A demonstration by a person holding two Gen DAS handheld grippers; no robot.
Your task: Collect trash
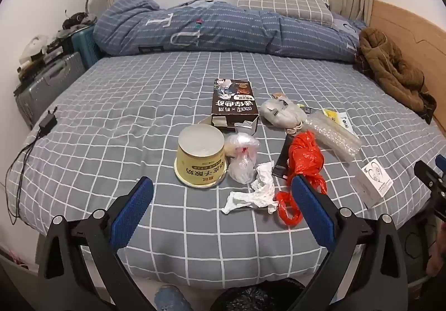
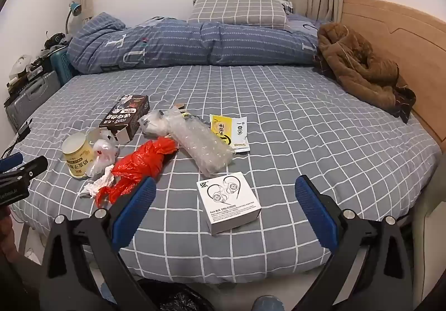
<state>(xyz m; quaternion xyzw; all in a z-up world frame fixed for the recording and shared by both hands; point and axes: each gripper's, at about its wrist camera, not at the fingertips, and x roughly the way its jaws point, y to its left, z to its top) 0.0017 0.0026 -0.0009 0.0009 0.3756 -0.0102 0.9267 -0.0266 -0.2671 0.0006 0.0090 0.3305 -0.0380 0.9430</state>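
Trash lies scattered on a grey checked bed [image 1: 139, 115]. A yellow tub [image 1: 200, 159] stands upside down beside a clear plastic bag [image 1: 242, 160]. A crumpled white tissue [image 1: 255, 193] and a red plastic bag [image 1: 302, 163] lie nearest my left gripper [image 1: 223, 196], which hangs open above the bed's near edge. Behind are a dark snack box [image 1: 233, 103], a grey pouch [image 1: 281, 113] and bubble wrap [image 1: 331, 135]. A white earphone box [image 2: 229, 200] lies between the fingers' line of my open right gripper [image 2: 223, 196], untouched. A yellow sachet [image 2: 228, 129] lies beyond it.
A folded blue quilt [image 1: 211, 29], a checked pillow [image 1: 281, 2] and a brown coat [image 1: 390, 71] line the far and right sides. A black charger with cable [image 1: 46, 122] lies at the left edge. A black-lined bin [image 1: 259, 297] stands on the floor below me.
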